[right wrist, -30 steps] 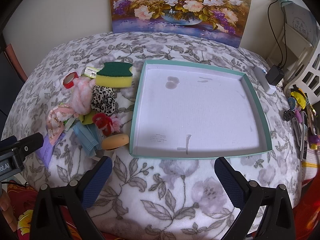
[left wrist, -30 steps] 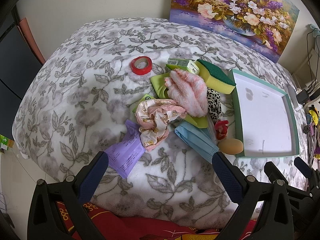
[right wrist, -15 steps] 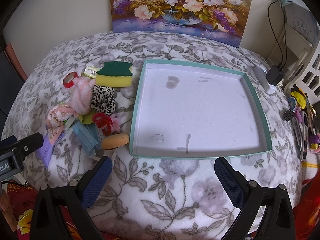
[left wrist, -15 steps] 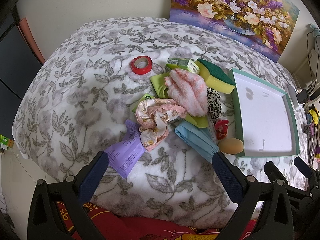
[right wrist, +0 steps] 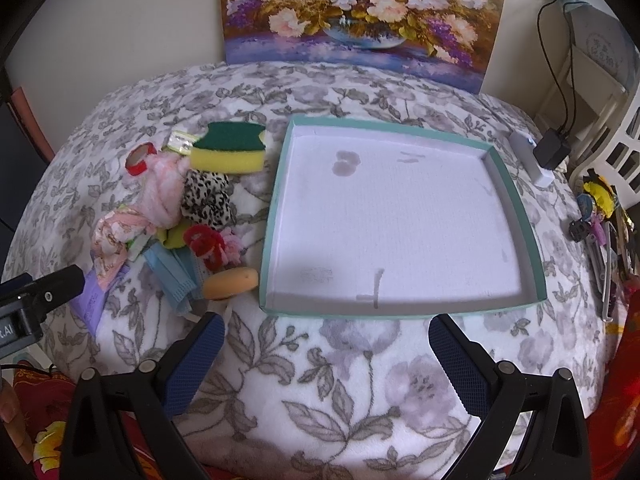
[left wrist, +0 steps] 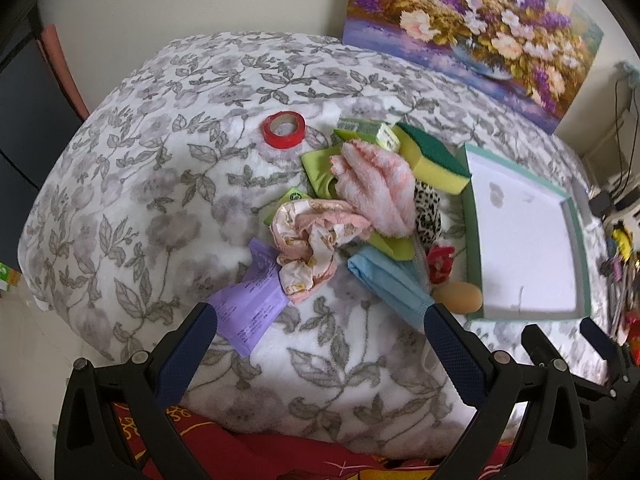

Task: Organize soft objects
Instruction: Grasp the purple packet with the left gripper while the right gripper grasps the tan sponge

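We see a white blanket (right wrist: 320,364) printed with grey leaves and flowers. The tray (right wrist: 516,200) has a teal rim and a white floor with faint grey marks. The sponge (right wrist: 228,156) is yellow with a dark green top, the tape roll (left wrist: 283,129) red, the scrunchie (right wrist: 206,196) leopard-spotted black on white, the mask (left wrist: 384,280) light blue, the fluffy cloth (left wrist: 376,186) pink and white, the packet (left wrist: 248,312) lilac.

The right gripper (right wrist: 326,338) hung wide apart and empty over the floral blanket (right wrist: 352,364), facing the teal tray (right wrist: 400,312), with the sponge (right wrist: 228,154) and scrunchies beside it.
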